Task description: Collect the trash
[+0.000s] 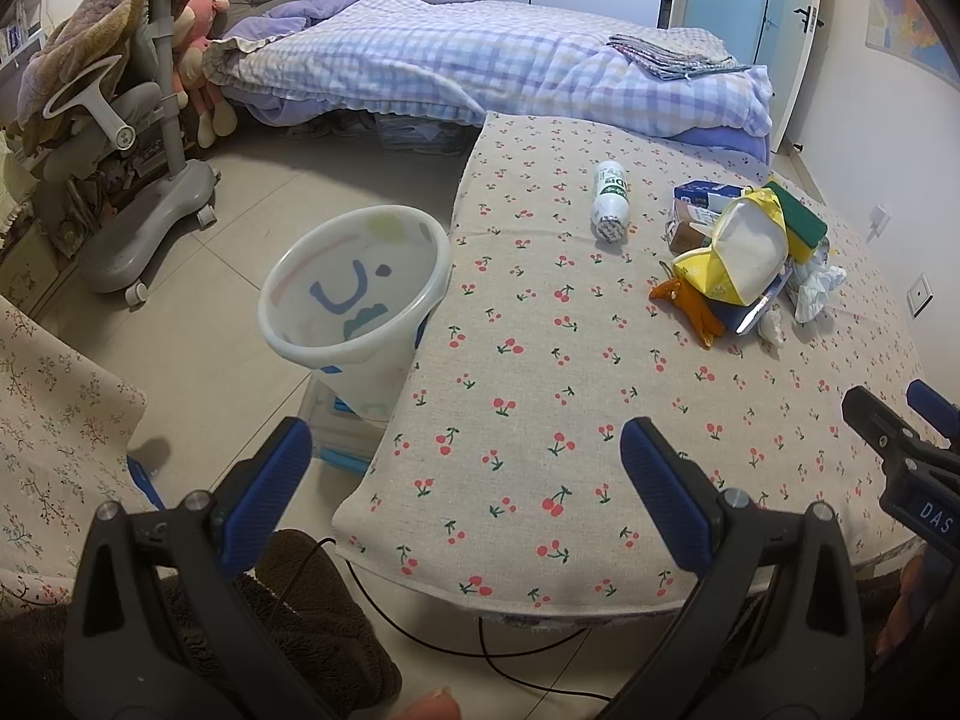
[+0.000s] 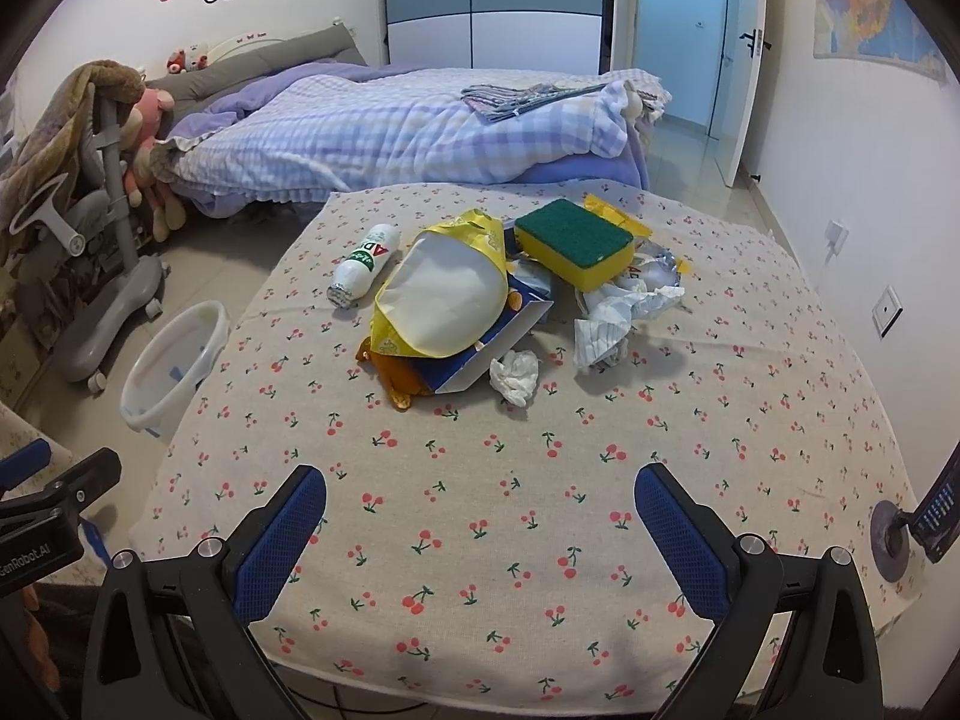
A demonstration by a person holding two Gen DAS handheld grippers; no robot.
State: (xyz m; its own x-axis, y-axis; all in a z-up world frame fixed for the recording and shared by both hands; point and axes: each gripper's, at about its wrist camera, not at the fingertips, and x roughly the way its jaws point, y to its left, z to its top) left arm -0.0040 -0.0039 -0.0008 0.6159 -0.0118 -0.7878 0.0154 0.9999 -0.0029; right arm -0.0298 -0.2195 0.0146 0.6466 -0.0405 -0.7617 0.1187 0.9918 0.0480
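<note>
Blue-padded and spread wide, the right gripper (image 2: 480,516) hangs empty over the near edge of the cherry-print tablecloth (image 2: 540,480). The left gripper (image 1: 465,468) is just as wide and empty, poised over the table's near left corner, with one finger out over the floor.

Farther out, past a clear stretch of cloth, the trash sits in a loose heap toward the far middle of the table. A yellow bag (image 2: 438,300) with a pale open mouth lies on a blue-and-white carton (image 2: 480,360), with an orange wrapper (image 2: 396,384) peeking out beneath. A green-topped yellow sponge (image 2: 573,243) rests on crinkled packaging behind it. Crumpled paper (image 2: 606,324) and a small tissue wad (image 2: 516,375) lie on the near right of the heap. A white bottle (image 2: 363,264) lies on its side just left of it, apart from the rest.

The white trash bin (image 1: 360,300) stands tilted on the floor, against the table's left edge, with its mouth leaning toward the camera.

The heap is layered, so pulling the bag or carton would likely drag or spill what leans on them. The bottle can roll if nudged. The bin's tilt and its place below the table edge mean that a loosely dropped piece could miss or tip it.
</note>
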